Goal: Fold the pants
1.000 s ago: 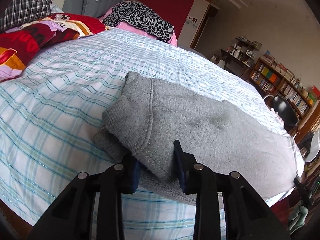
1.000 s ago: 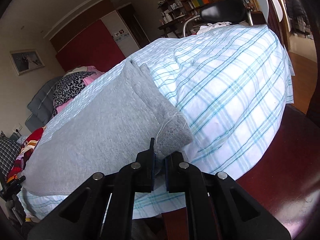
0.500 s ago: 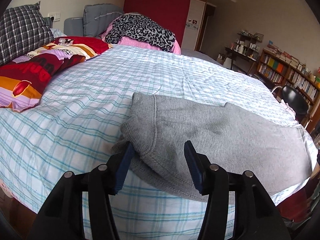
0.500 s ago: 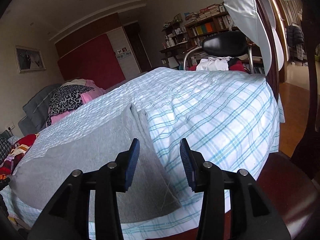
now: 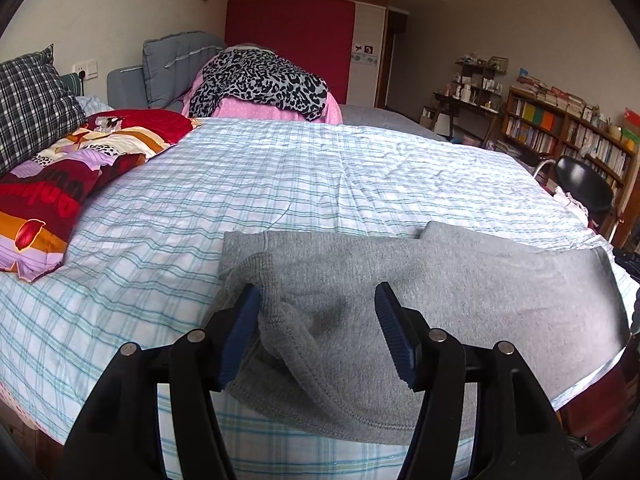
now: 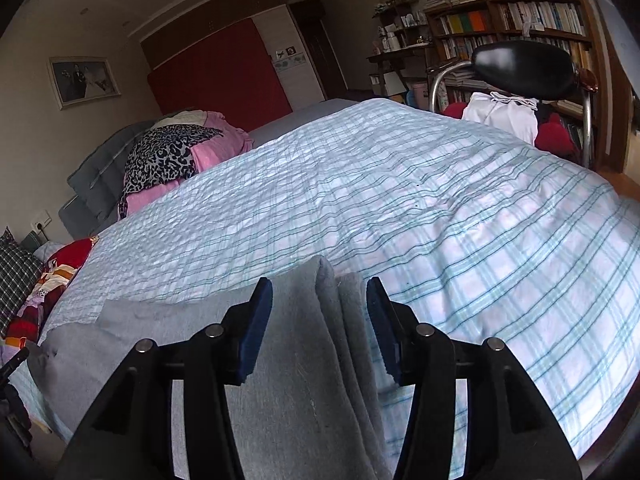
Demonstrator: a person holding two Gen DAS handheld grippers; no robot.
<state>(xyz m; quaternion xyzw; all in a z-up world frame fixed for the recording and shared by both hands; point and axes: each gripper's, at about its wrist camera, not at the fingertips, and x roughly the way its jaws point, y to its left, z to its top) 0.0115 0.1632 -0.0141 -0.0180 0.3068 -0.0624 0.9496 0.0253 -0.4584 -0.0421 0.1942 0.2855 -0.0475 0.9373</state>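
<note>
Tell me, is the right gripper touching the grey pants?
Apart: in the right wrist view the right gripper has its opening jaws standing clear either side of the grey pants.

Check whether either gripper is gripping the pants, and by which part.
Nothing is held. Both grippers' jaws are opening: the left gripper stands above the grey pants at one end, the right gripper above the other end.

A leopard-print cloth [image 5: 260, 82] lies on pink bedding [image 5: 276, 109] beyond the blue-checked bed sheet [image 5: 248, 184]; a wooden bookshelf [image 6: 516, 20] stands behind a black chair [image 6: 524, 70]
</note>
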